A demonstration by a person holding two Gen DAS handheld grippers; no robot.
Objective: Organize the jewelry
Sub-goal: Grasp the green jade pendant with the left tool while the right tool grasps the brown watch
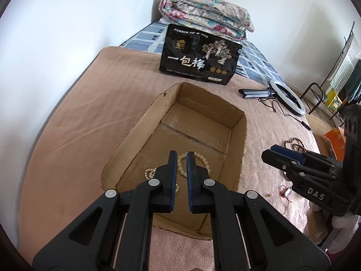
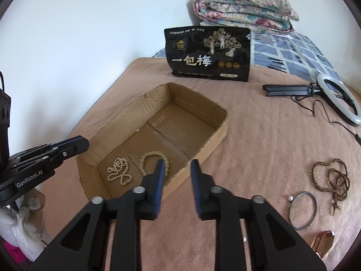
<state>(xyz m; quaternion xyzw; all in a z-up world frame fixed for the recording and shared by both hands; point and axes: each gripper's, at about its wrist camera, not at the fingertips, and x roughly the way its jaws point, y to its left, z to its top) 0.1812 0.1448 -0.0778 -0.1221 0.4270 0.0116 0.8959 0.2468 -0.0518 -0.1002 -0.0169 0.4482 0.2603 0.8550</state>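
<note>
- The pink blanket (image 2: 259, 149) spreads under both grippers, with the jewelry still to be sorted lying on it to the right of the right gripper (image 2: 177, 186).
- The cardboard box (image 2: 222, 127) sits open just ahead of both grippers; the right gripper's jaws straddle its near corner, and the left gripper (image 1: 181, 176) hangs over its near end.
- The brown bead necklace (image 2: 331, 178) lies in a loose heap well right of the right gripper, the farthest piece out.
- The metal bangle (image 2: 302, 210) lies flat right of the right gripper, nearer than the brown beads, with a small pearl-like bead touching its rim.
- The cream bead bracelet (image 2: 155, 160) rests on the box floor just beyond the right gripper's left finger, the small pearl strand (image 2: 119, 171) beside it, further left.
- The right gripper is released, jaws parted and empty. The left is nearly clenched, a narrow slit between the pads; nothing seems pinched.
- Judgement: a piece has been dropped in, so the next pick is likely the bangle. Lift clear of the box wall first, then come down astride one section of the rim rather than across the ring.
</note>
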